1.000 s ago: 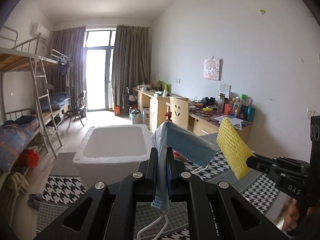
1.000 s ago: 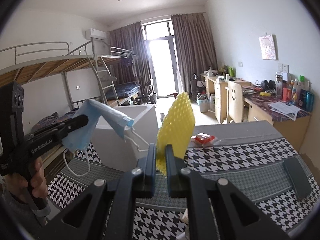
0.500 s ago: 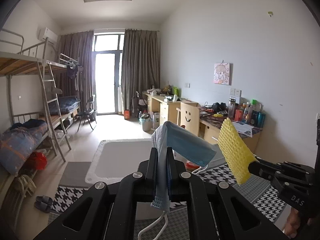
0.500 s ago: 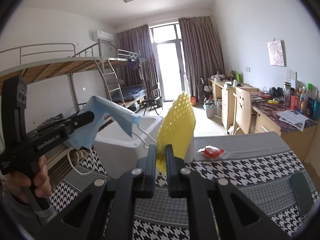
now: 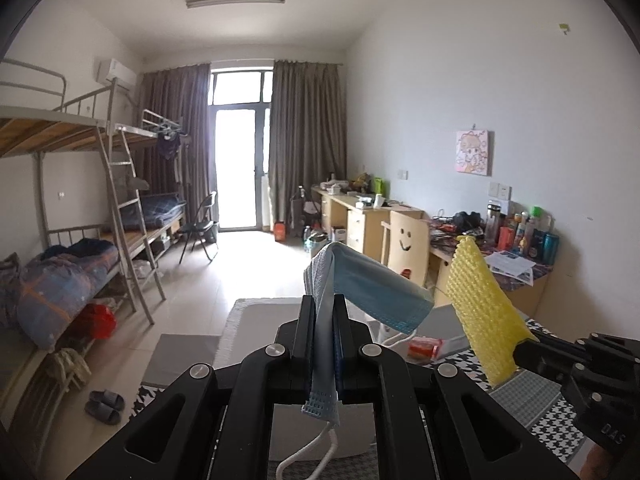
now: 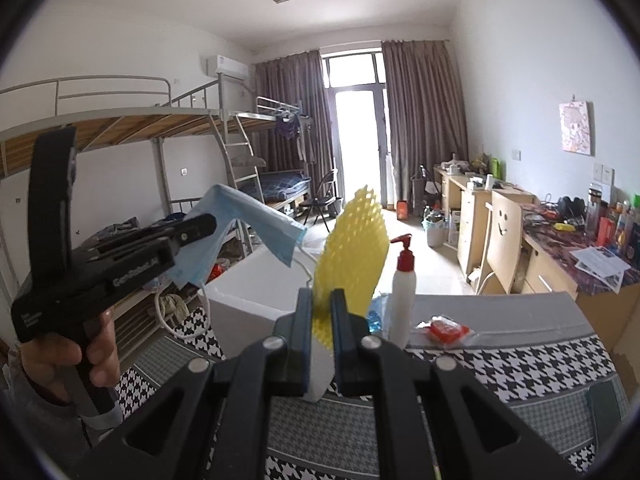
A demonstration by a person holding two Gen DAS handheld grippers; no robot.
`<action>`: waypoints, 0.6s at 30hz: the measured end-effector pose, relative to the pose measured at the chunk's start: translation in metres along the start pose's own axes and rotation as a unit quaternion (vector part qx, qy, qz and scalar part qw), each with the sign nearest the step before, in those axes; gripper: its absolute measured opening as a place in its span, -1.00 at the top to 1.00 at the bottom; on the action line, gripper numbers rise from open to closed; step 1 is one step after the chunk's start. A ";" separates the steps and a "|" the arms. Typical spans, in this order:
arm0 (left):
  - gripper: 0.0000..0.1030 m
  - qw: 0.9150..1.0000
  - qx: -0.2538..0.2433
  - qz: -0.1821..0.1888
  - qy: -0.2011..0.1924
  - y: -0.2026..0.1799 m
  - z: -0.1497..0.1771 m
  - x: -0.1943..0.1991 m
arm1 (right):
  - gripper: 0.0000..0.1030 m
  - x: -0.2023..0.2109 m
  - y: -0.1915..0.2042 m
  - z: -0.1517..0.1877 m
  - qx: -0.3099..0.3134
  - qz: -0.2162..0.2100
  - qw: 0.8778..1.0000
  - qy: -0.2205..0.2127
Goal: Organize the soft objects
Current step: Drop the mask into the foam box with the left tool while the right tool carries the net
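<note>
My left gripper [image 5: 323, 312] is shut on a blue face mask [image 5: 372, 284] that droops to the right, its white ear loops hanging below. The same mask [image 6: 256, 232] shows in the right wrist view, held high at the left. My right gripper [image 6: 322, 304] is shut on a yellow foam net sleeve [image 6: 354, 240] that stands upright; it also shows in the left wrist view [image 5: 480, 312]. Both are held in the air above a white foam box [image 6: 256, 304] on the houndstooth-covered table [image 6: 500, 368]; the box [image 5: 256, 320] lies below my left gripper.
A white pump bottle with a red top [image 6: 402, 292] stands beside the box. A red packet in clear wrap [image 6: 444, 328] lies on the table. A dark flat object [image 6: 604, 400] lies at the right edge. Bunk beds [image 5: 80, 240] stand left, desks [image 5: 400, 216] right.
Both grippers have risen and tilted up with their objects, so the box and table sit lower in view. The pump bottle has come into the right wrist view.
</note>
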State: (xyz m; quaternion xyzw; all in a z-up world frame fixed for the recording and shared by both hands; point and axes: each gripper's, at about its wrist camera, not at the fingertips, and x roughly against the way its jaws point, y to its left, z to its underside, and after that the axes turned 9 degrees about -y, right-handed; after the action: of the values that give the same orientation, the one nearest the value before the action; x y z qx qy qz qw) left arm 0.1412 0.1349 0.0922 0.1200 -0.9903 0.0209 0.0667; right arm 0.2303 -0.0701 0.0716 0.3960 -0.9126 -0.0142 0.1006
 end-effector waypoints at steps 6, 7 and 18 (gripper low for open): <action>0.84 1.000 0.002 -0.020 0.005 0.007 -0.005 -0.008 | 0.78 -0.010 0.006 -0.006 0.000 -0.018 1.000 0.003; 0.84 1.000 0.002 -0.023 0.003 0.008 -0.006 -0.009 | 0.78 -0.012 0.006 -0.007 0.001 -0.021 1.000 0.004; 0.84 0.998 0.003 -0.062 0.009 0.018 -0.009 -0.027 | 0.78 -0.034 0.017 -0.017 0.014 -0.040 0.999 0.013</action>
State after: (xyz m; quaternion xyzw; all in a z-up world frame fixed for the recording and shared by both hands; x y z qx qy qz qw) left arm 0.1640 0.1591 0.0970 0.1808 -0.9803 0.0206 0.0768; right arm 0.2440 -0.0334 0.0846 0.4338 -0.8947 -0.0004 0.1068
